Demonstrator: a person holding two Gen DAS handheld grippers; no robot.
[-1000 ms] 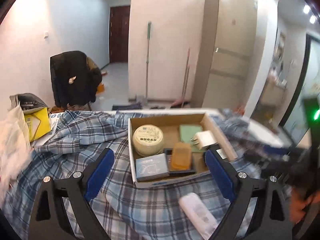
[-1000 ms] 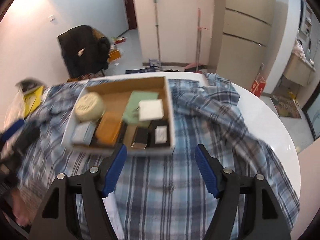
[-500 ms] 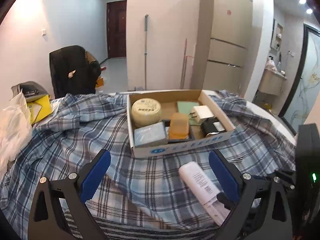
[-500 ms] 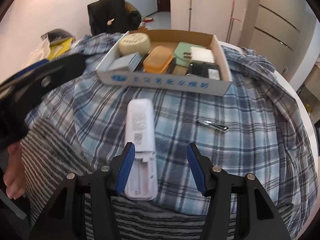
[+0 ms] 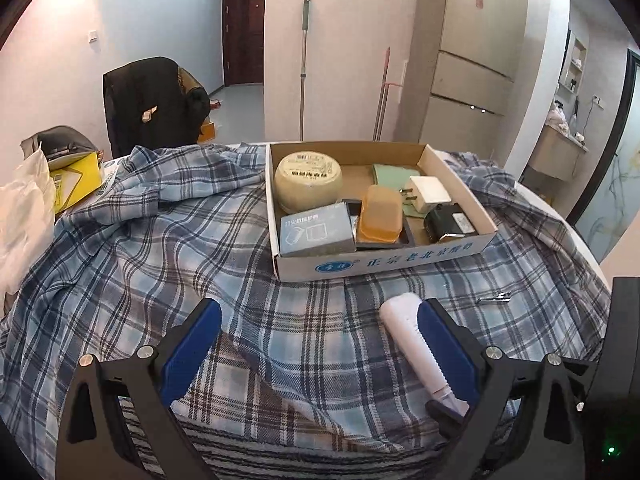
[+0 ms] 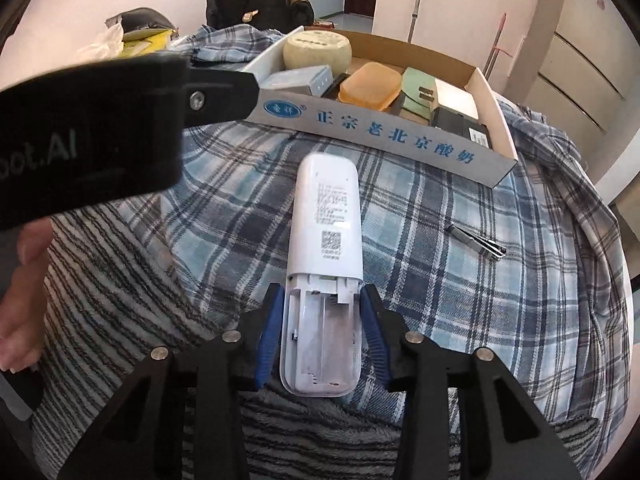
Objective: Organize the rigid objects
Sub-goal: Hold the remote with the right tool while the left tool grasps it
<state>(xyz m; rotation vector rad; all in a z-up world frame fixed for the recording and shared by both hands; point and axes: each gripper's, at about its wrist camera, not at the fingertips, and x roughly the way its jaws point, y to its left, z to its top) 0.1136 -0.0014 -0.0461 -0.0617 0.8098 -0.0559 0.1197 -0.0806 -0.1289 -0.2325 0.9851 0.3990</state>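
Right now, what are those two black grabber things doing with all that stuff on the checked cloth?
A person is tidying small things into a cardboard box. The right gripper has its blue fingers closed around the near end of a white remote, which lies back-side up on the plaid cloth with its battery cover off. The left gripper is open and holds nothing. The box already holds a round tin, an orange case and a white charger. A metal clip lies loose on the cloth.
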